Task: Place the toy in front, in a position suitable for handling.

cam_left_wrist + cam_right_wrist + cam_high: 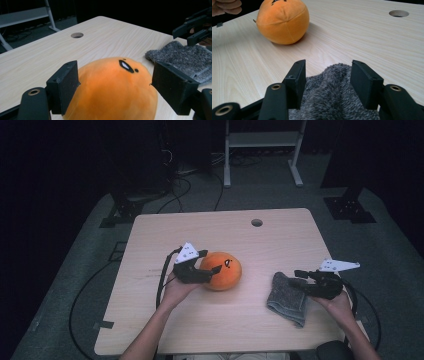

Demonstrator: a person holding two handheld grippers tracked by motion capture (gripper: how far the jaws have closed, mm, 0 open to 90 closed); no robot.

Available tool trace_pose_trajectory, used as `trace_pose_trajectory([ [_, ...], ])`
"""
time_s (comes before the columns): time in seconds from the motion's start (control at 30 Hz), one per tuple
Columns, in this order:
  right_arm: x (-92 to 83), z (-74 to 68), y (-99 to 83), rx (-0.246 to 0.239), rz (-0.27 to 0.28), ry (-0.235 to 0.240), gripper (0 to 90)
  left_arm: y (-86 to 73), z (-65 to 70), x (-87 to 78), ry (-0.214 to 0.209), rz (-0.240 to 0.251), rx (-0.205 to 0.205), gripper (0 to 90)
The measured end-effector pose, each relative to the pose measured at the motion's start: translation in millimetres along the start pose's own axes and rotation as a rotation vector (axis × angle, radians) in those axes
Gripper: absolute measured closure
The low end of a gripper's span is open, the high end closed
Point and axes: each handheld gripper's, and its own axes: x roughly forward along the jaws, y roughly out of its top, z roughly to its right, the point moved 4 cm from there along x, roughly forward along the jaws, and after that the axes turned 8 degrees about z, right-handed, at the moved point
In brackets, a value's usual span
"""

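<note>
Working at a pale wooden table (220,325) under dim light, we hold a pair of black tongs in each hand, one at each of two soft things. Our left gripper (210,270) sits at the orange plush ball (222,270), which rests near the middle of the table, slightly toward its left edge. In the left gripper view the jaws stand spread on either side of the ball (112,90): the left pad is just beside its flank, the right pad at or barely off its surface, and neither dents the plush, so we read the ball as between the jaws but not pinched. A small black-and-white mark sits on the ball's top. Our right gripper (300,277) reaches in from the right edge to the grey fuzzy cloth (289,299), which lies crumpled toward the table's near right corner, well apart from the ball. In the right gripper view those jaws are also spread, a hump of the cloth (332,95) rising between them; the pads stand close beside the pile without squeezing it. A round cable hole (256,222) is cut near the far edge. Beyond the table, a white metal frame (262,150) stands on the dark carpeted floor.
</note>
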Motion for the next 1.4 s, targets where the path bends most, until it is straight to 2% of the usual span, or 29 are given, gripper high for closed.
trace_pose_trajectory([
  [0.17,0.3,-2.4,0.0,-0.001,0.003,0.0,43.1,-4.5,-0.8,-8.2,-0.003,-0.012,-0.008,19.1],
  [0.33,1.0,-5.3,0.5,-0.004,0.008,0.002,42.3,-8.4,1.2,-13.6,-0.01,-0.028,0.002,17.3],
  [0.63,2.8,-8.2,-0.6,-0.013,0.0,0.004,41.3,-15.8,0.8,-21.0,-0.001,-0.055,-0.004,14.7],
  [0.77,4.2,-8.4,-0.5,-0.014,0.0,0.007,41.2,-18.1,-0.6,-27.2,0.007,-0.042,-0.012,13.8],
  [1.0,4.9,-9.6,-0.3,-0.015,-0.002,0.009,40.8,-24.3,-2.4,-38.8,0.017,-0.049,-0.012,13.6],
  [1.4,7.8,-11.5,-0.3,-0.024,-0.009,0.009,40.1,-31.7,-9.7,-64.9,0.059,-0.032,-0.008,11.1],
])
